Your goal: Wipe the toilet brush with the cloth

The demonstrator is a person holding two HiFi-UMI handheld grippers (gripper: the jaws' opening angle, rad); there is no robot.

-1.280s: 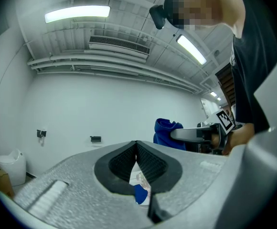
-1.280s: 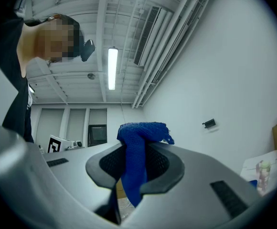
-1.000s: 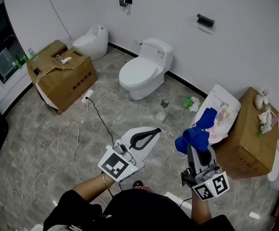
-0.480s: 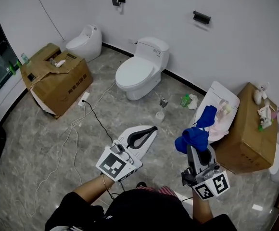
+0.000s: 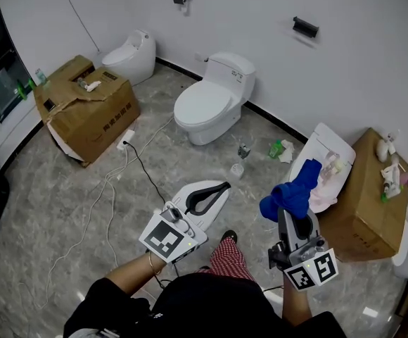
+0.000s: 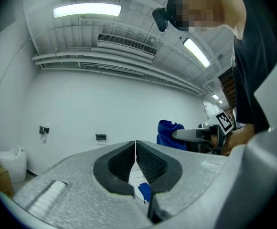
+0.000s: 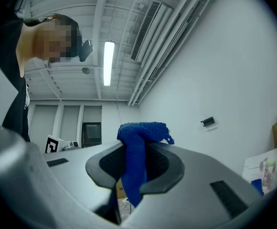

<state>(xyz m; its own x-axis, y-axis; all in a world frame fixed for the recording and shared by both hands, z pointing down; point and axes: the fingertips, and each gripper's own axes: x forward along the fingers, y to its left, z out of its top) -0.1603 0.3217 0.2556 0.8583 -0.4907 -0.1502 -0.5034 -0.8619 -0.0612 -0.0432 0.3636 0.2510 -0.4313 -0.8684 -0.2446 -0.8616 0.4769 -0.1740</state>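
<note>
My right gripper (image 5: 291,214) is shut on a blue cloth (image 5: 292,193), which bunches over its tips at the lower right of the head view. In the right gripper view the blue cloth (image 7: 137,151) hangs pinched between the jaws of the right gripper (image 7: 134,152). My left gripper (image 5: 224,187) is shut with nothing in it, held left of the cloth. From the left gripper view its jaws (image 6: 135,151) meet, and the blue cloth (image 6: 168,133) shows beyond to the right. I cannot make out a toilet brush with certainty.
A white toilet (image 5: 211,101) stands ahead at the wall, a second one (image 5: 134,53) at the far left. Cardboard boxes sit at left (image 5: 90,111) and right (image 5: 367,199). A white lid with cloths (image 5: 325,162) leans there. Cables (image 5: 130,162) and small items (image 5: 240,159) lie on the floor.
A plaid trouser leg and shoe have stepped into view below the grippers. Both grippers travelled along with the person, their grips unchanged.
</note>
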